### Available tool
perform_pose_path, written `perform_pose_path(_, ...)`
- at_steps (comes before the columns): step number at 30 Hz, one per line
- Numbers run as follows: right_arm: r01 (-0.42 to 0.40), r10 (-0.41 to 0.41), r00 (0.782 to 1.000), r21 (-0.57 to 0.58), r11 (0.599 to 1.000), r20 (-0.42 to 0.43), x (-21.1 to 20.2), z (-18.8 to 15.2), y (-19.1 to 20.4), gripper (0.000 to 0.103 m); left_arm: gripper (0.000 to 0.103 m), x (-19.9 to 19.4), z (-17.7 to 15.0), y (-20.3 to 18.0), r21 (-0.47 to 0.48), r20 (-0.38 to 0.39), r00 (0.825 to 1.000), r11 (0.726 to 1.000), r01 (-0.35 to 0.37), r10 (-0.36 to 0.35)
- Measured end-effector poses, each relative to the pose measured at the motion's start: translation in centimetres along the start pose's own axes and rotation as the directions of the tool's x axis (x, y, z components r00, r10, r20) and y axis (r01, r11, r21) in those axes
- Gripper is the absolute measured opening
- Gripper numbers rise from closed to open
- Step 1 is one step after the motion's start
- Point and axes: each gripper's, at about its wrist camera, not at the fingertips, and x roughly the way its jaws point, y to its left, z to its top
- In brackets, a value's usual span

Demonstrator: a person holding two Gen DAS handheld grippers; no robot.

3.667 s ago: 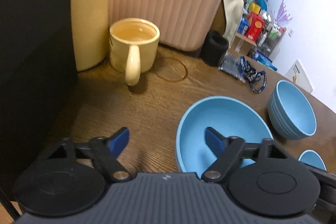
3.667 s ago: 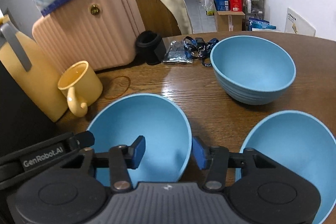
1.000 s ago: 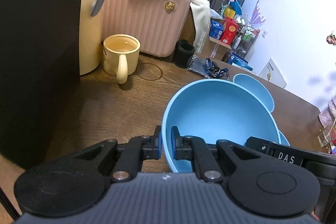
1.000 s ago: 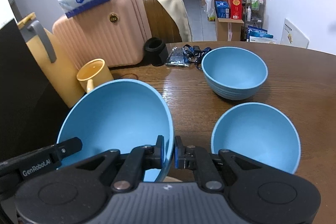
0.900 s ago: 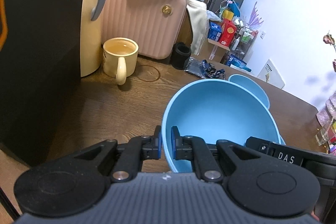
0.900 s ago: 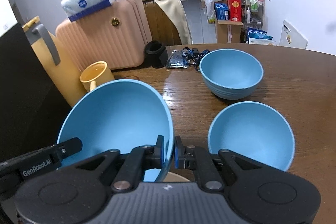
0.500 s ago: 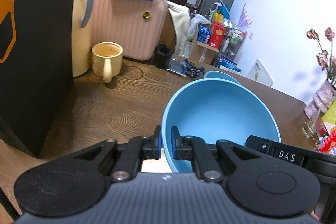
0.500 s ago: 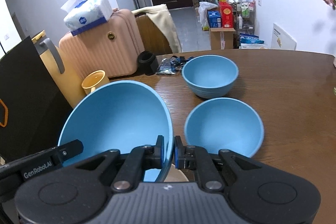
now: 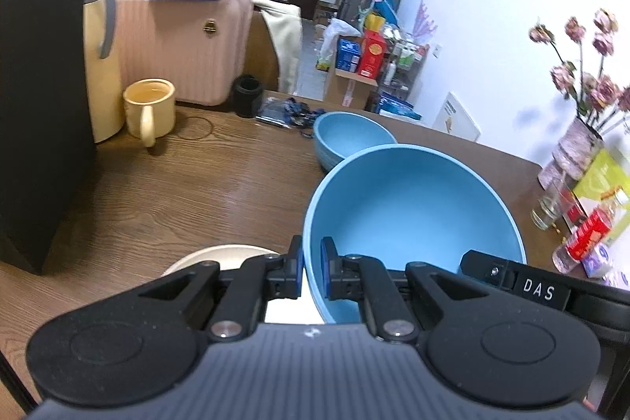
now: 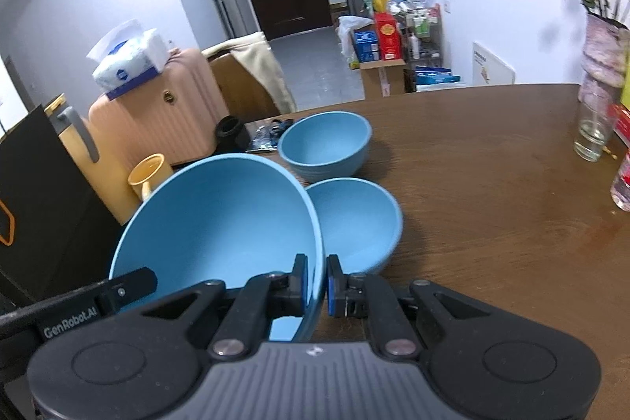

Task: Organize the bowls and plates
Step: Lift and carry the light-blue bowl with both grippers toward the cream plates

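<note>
Lifted off the table (image 10: 492, 184), one large bowl (image 10: 220, 215) hangs clamped by both hand-held grippers (image 9: 312, 264) (image 10: 316, 282); two smaller bowls (image 10: 327, 144) remain.

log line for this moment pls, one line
stage: carrying | left gripper: shut on big bowl rim | right gripper: shut on opposite rim | on table: two smaller bowls

Wooden table (image 10: 492, 207) under two blue bowls (image 10: 327, 144), mug (image 9: 149, 105)
</note>
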Motion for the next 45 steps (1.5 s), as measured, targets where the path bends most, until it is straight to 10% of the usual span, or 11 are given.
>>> perform_pose_path(21,0.087,-0.083,0.996,0.114,0.990,-0.037,-0.8,-2.8,-11.9,0.008,0.010,3.6,-4.7,-10.8,0.137,-0.090,0.996,0.990,0.041,-0.028)
perform_pose_path(45,0.121,-0.102,0.983,0.123,0.985,-0.150,5.4,-7.2,-16.1,0.008,0.010,11.0,-9.4,-11.6,0.162,-0.230,0.973,0.987,0.007,0.031)
